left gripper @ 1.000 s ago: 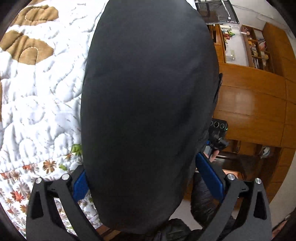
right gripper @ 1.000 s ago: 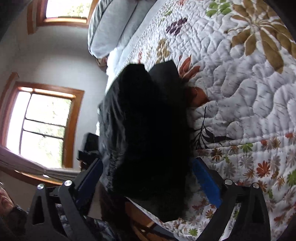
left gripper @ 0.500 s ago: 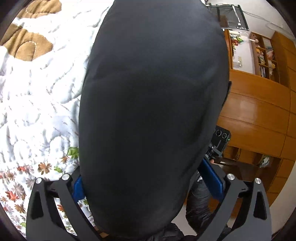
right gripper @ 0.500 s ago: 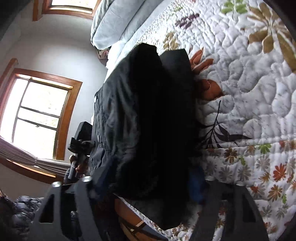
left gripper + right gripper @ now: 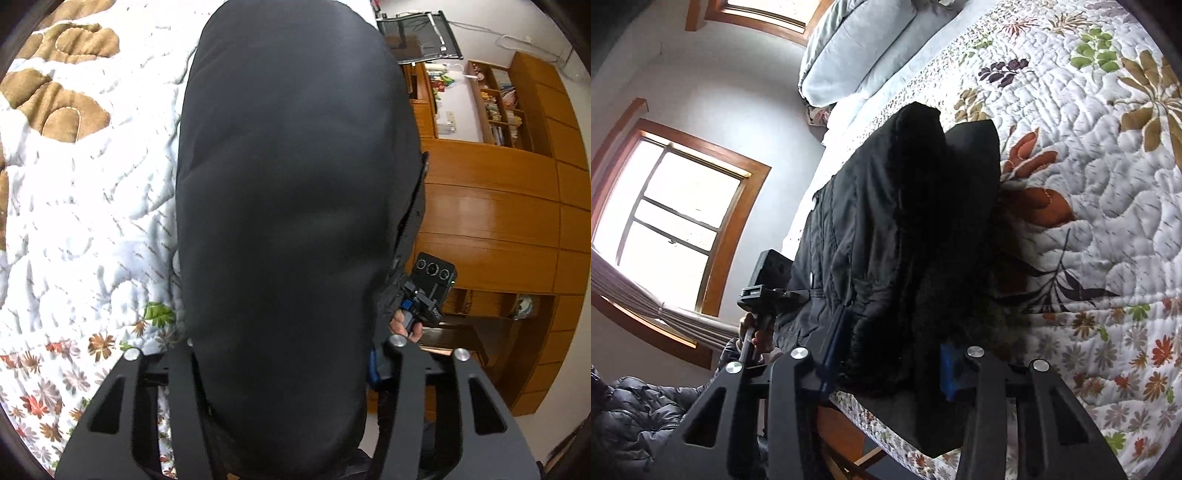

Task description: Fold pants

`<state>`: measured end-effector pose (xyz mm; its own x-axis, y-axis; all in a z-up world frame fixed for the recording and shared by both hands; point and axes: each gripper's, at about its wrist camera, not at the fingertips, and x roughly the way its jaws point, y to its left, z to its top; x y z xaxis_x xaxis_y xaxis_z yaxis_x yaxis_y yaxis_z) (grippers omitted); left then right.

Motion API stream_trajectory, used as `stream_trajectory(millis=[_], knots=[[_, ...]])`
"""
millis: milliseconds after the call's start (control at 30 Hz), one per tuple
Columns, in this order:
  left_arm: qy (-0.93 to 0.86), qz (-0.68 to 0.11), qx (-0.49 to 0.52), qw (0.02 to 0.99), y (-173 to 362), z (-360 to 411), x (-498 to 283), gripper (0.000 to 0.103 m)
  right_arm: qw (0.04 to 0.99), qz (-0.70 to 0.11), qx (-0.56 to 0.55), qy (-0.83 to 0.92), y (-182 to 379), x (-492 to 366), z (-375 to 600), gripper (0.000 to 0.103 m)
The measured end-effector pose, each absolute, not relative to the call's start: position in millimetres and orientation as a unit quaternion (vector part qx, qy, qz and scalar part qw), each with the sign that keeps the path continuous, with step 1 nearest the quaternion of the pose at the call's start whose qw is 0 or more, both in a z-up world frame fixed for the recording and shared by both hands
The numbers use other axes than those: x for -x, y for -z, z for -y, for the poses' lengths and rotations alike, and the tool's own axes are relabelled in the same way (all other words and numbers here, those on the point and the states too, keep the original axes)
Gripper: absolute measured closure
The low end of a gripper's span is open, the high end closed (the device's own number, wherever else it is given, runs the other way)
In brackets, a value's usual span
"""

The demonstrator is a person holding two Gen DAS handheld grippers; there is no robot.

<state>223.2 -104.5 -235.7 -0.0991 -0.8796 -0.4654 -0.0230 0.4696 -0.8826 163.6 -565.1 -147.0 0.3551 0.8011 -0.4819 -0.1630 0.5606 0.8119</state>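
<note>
While both tongs [image 5: 280,373] [image 5: 886,358] pinch it, the black pants [image 5: 291,206] bulge between their fingers over the quilt [image 5: 1100,192].

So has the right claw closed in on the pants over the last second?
Yes. The right claw has narrowed: its blue pads, earlier spread wide, now pinch the black pants on the quilt.

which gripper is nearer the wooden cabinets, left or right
Right, probably. In the left wrist view the right gripper sits between the camera and the wooden cabinets; the left gripper views them from behind it, across the pants.
</note>
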Motion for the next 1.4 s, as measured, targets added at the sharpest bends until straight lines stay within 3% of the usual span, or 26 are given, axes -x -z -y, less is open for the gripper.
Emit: stream_trajectory(millis=[333, 967, 1400], knots=[[0.355, -0.601, 0.377, 0.609, 229, 67, -236, 0.059, 0.748, -0.455, -0.343, -0.342, 136, -196, 531, 0.062], [0.299, -0.559, 0.378, 0.675, 189, -2, -323, 0.059, 0.751, -0.441, -0.304, -0.386, 99, -341, 428, 0.063], [0.301, -0.561, 0.373, 0.675, 200, -12, -344, 0.055, 0.736, -0.459, -0.334, -0.368, 139, -368, 439, 0.063]])
